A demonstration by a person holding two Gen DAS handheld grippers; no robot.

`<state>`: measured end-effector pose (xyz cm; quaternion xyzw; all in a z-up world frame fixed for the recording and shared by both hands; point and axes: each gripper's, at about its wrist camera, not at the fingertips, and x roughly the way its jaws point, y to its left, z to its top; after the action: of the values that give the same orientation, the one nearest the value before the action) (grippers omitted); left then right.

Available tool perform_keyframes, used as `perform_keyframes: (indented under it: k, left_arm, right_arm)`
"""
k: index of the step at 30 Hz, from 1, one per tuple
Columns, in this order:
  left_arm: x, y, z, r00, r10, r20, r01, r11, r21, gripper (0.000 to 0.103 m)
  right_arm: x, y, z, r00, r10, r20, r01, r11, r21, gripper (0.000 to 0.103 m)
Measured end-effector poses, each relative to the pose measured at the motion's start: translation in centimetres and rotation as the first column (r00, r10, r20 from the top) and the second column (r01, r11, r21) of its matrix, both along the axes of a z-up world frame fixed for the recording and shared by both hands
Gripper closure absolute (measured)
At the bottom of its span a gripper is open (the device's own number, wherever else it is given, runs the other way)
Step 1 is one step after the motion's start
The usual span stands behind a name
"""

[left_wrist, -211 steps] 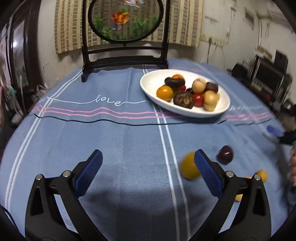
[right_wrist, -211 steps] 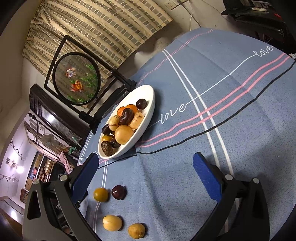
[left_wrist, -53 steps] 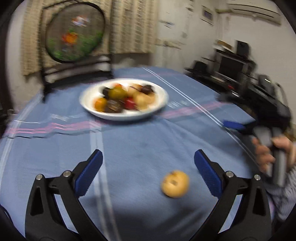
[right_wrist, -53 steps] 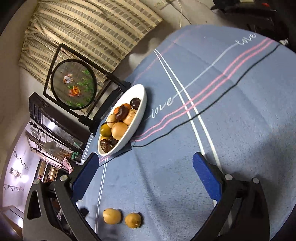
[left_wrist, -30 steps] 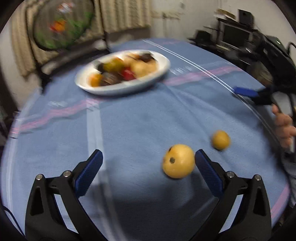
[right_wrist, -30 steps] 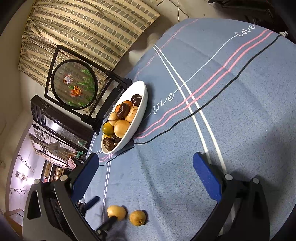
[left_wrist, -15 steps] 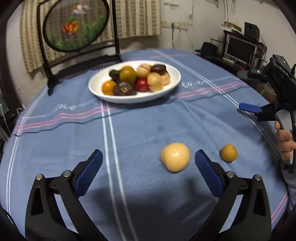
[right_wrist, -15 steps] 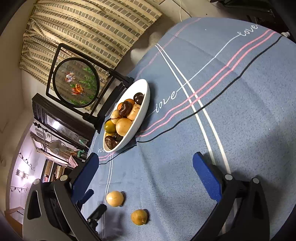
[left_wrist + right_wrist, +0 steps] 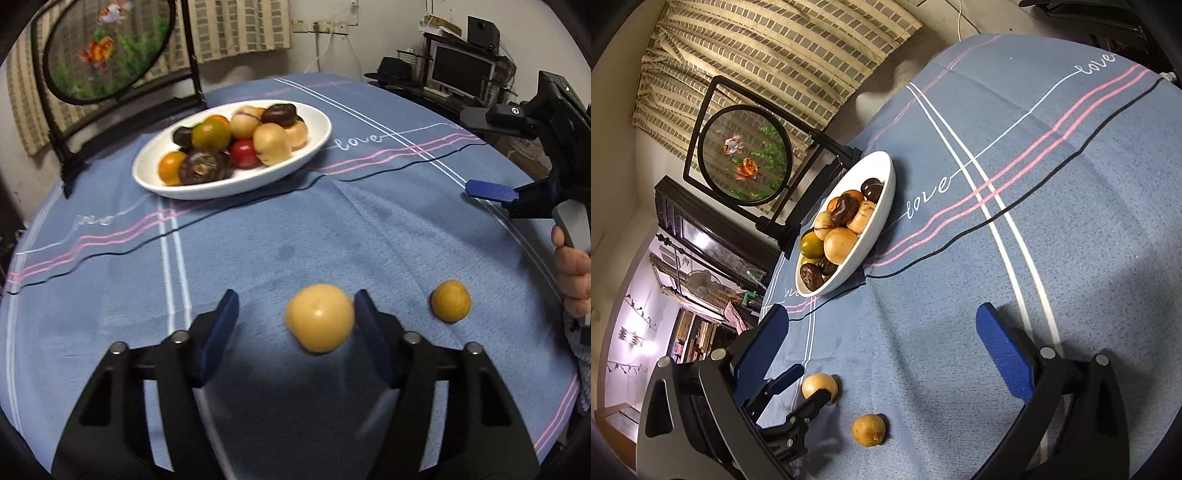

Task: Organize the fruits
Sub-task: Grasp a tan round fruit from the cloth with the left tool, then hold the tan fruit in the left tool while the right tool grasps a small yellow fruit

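A pale yellow round fruit (image 9: 320,317) lies on the blue tablecloth between the fingers of my left gripper (image 9: 293,321). The jaws are partly closed around it; the right pad touches it, the left pad stands apart. A smaller yellow-brown fruit (image 9: 450,301) lies to its right. A white oval plate (image 9: 317,142) piled with several fruits sits farther back. In the right wrist view the same two fruits (image 9: 819,386) (image 9: 868,429) lie low left, with the left gripper (image 9: 803,384) around the paler one. My right gripper (image 9: 877,343) is open and empty above the cloth.
A round painted screen on a black stand (image 9: 107,48) stands behind the plate. The table edge curves at the right, near my right hand (image 9: 572,273). A monitor and shelves (image 9: 461,70) are beyond the table.
My left gripper has moved forward onto the pale yellow fruit and its jaws have narrowed around it. The right gripper has barely moved.
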<state>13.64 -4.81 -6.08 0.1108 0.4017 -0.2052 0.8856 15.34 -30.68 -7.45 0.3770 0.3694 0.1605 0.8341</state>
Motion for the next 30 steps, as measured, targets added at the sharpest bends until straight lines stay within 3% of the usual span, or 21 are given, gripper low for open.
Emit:
perform_keyframes:
  k: [6, 9, 13, 16, 19, 21, 23, 25, 27, 30]
  left_arm:
    - [0.9, 0.2, -0.6, 0.995, -0.056, -0.077, 0.049, 0.995, -0.085, 0.062]
    - [0.9, 0.3, -0.7, 0.994, -0.058, -0.088, 0.049, 0.993, -0.103, 0.063]
    - [1.2, 2.2, -0.2, 0.997, 0.066, -0.033, -0.069, 0.993, -0.091, 0.064]
    - [1.9, 4.2, -0.2, 0.986, 0.161, -0.034, -0.164, 0.981, -0.107, 0.064]
    - [2.3, 4.9, -0.1, 0.980, 0.198, -0.033, -0.201, 0.974, -0.108, 0.064]
    - [2.2, 4.7, -0.1, 0.980, 0.198, -0.026, -0.199, 0.975, -0.098, 0.064]
    - [2.3, 4.4, -0.3, 0.981, 0.193, -0.022, -0.195, 0.978, -0.079, 0.064]
    - [2.2, 4.6, -0.2, 0.981, 0.192, -0.024, -0.193, 0.978, -0.075, 0.064]
    - [2.2, 4.7, -0.3, 0.980, 0.196, -0.030, -0.197, 0.978, -0.074, 0.064]
    - [2.3, 4.8, -0.6, 0.979, 0.199, -0.042, -0.201, 0.977, -0.069, 0.063]
  right_arm:
    - [0.1, 0.3, 0.0, 1.000, 0.018, 0.008, -0.018, 1.000, -0.013, 0.001]
    - [-0.1, 0.9, 0.6, 0.998, 0.052, 0.045, -0.050, 0.998, -0.040, 0.001]
    - [-1.3, 1.5, 1.8, 0.985, 0.096, 0.144, -0.090, 0.995, -0.044, 0.001]
    - [-2.4, 2.6, 2.8, 0.970, 0.153, 0.188, -0.134, 0.985, -0.108, 0.002]
    - [-4.2, 5.4, 3.6, 0.945, 0.271, 0.185, -0.209, 0.931, -0.298, 0.009]
    - [-5.6, 7.6, 3.6, 0.927, 0.339, 0.161, -0.232, 0.854, -0.466, 0.028]
    - [-6.4, 9.6, 2.9, 0.909, 0.400, 0.116, -0.265, 0.769, -0.582, 0.038]
    - [-6.6, 10.5, 2.1, 0.898, 0.433, 0.076, -0.296, 0.722, -0.625, 0.046]
    - [-6.4, 11.5, 1.5, 0.887, 0.460, 0.034, -0.328, 0.682, -0.654, 0.061]
    - [-6.3, 11.8, 0.8, 0.882, 0.470, 0.004, -0.347, 0.657, -0.669, 0.065]
